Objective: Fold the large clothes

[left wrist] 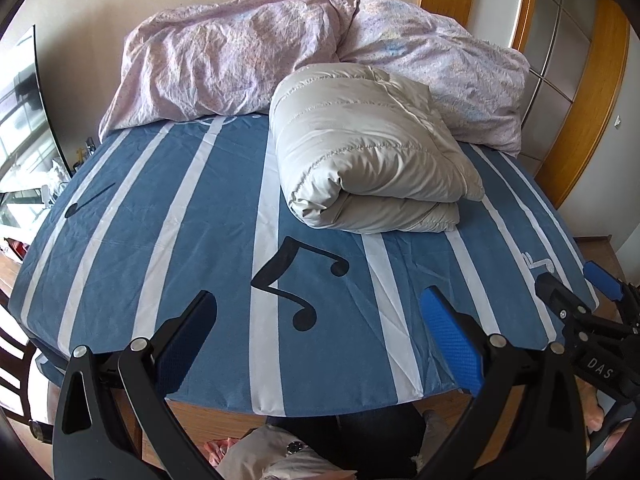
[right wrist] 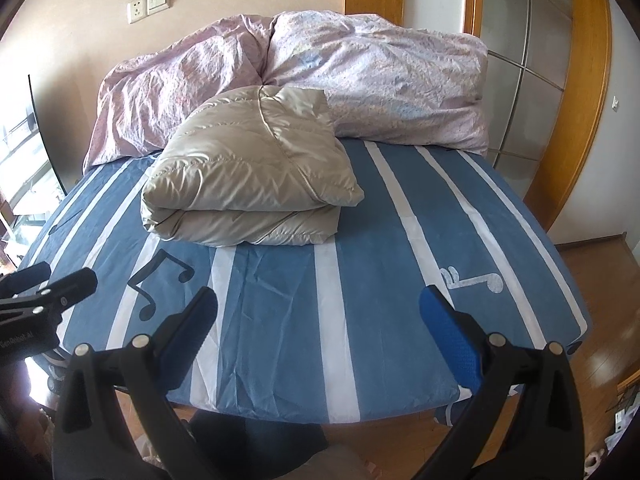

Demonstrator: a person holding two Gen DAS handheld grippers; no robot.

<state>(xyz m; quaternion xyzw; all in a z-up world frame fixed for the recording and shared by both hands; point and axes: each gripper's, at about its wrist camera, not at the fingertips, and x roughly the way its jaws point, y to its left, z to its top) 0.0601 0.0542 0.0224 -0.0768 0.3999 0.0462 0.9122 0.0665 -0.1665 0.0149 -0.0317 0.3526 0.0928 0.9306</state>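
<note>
left gripper spread, empty | right gripper spread, empty | folded puffer jacket mid-bed on striped sheet, against pink duvet | risk: slick puffy fill springs fold open if nudged

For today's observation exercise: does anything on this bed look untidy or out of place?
The folded beige jacket looks neat. The pink duvet behind it is heaped and crumpled at the far end of the striped sheet, unfolded.

bed, blue striped sheet | folded beige down jacket mid-bed | pink duvet at head
</note>
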